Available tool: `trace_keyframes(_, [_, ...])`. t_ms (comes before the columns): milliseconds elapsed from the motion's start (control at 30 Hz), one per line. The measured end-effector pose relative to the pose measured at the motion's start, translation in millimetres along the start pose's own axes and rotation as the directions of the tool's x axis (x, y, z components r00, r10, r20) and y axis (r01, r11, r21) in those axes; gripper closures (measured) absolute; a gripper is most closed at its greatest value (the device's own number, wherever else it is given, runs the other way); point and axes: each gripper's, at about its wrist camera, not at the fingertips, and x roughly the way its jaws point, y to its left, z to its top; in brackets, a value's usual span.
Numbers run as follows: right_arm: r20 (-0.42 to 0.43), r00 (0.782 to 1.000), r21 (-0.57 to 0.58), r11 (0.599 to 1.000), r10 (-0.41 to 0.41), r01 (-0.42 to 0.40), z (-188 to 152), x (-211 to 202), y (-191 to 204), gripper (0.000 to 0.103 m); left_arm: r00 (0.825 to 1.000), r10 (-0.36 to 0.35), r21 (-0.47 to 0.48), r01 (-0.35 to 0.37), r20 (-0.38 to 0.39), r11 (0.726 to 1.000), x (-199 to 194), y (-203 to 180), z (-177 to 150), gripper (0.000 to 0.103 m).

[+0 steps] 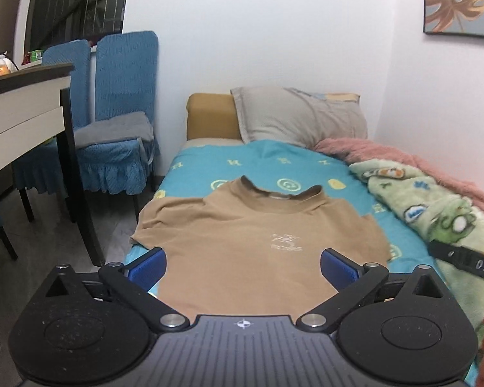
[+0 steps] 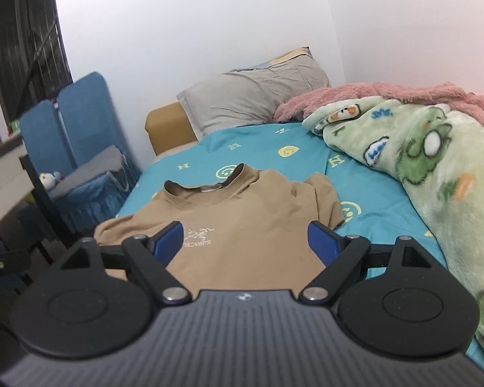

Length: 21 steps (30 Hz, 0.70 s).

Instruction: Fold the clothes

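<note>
Tan cotton T-shirt (image 1: 261, 242) spread flat, front up, on teal printed bedsheet (image 1: 193, 167). Left gripper (image 1: 242, 266) and right gripper (image 2: 243, 242) both gaping wide, empty. Chest logo blurred leftward, possibly "ARC'TERYX" rightward.

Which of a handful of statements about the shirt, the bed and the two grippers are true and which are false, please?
1. The tan T-shirt lies spread out, front up, on the blue bedsheet. True.
2. The left gripper is clamped on a sleeve. False: its jaws stand wide open, holding nothing.
3. The right gripper is open too. True.
4. The shirt is already folded in half. False: both sleeves and the collar still lie open, unfolded.
5. A green cartoon blanket lies to the right of the shirt. True.
6. The grey pillow lies on top of the shirt. False: it sits at the head of the bed, apart from it.
</note>
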Motion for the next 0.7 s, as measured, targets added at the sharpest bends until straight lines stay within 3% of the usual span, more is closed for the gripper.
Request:
trace_keyframes(167, [0.009, 1.000, 0.026, 1.000, 0.011, -0.011, 2, -21, -10, 0.018, 0.999, 0.032, 0.028, -0.033, 0.036, 0.999, -21, -33, 1, 0.000])
trace_keyframes(300, [0.013, 1.000, 0.063, 0.998, 0.027, -0.028, 3, -25, -17, 0.018, 0.999, 0.015, 0.030, -0.016, 0.042, 0.999, -22, -46, -1, 0.000])
trace_keyframes(600, [-0.004, 0.999, 0.141, 0.989, 0.044, -0.043, -2, -4, -16, 0.018, 1.000, -0.014, 0.006, 0.014, 0.007, 1.000, 24, -36, -22, 0.000])
trace_keyframes(700, [-0.019, 0.996, 0.268, 0.960, 0.091, -0.083, -4, 17, -30, 0.018, 1.000, -0.021, -0.002, 0.021, 0.008, 1.000, 41, -23, -36, 0.000])
